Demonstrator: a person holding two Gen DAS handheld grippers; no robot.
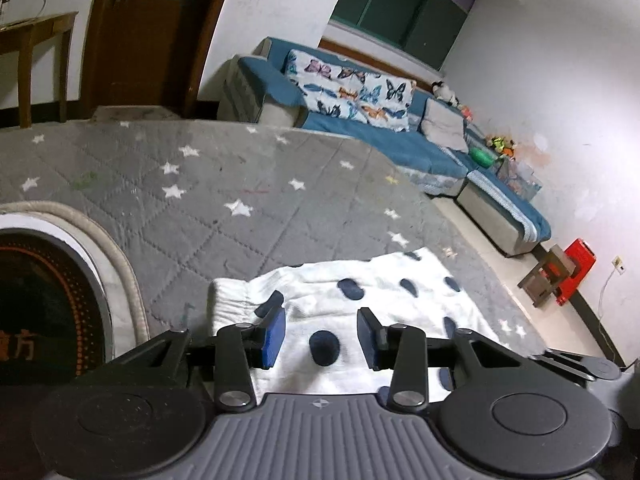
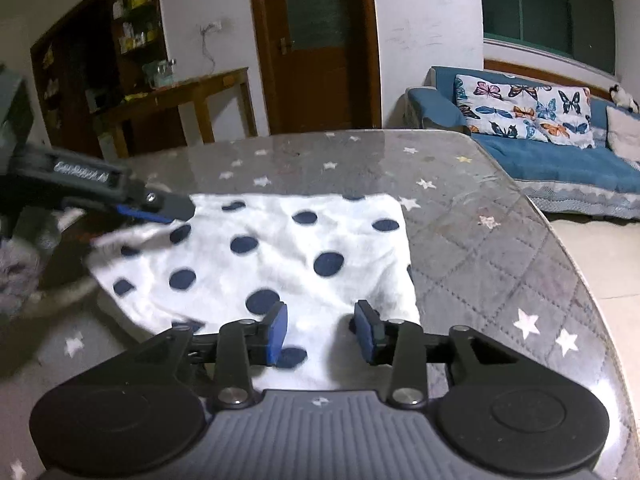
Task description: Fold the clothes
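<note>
A white garment with dark blue dots (image 1: 360, 300) lies folded on the grey star-patterned table cover (image 1: 200, 184); it also shows in the right wrist view (image 2: 272, 256). My left gripper (image 1: 321, 338) is open, its blue pads over the garment's near part, nothing between them. My right gripper (image 2: 321, 332) is open over the garment's near right edge, empty. In the right wrist view the left gripper (image 2: 160, 206) reaches in from the left, at the garment's far left corner.
A round heater top (image 1: 52, 300) with a padded rim sits at the table's left. A blue sofa (image 1: 360, 128) with a butterfly pillow stands beyond the table. A wooden door (image 2: 316, 40) and side table (image 2: 180, 96) stand behind. A red stool (image 1: 572, 272) is on the floor.
</note>
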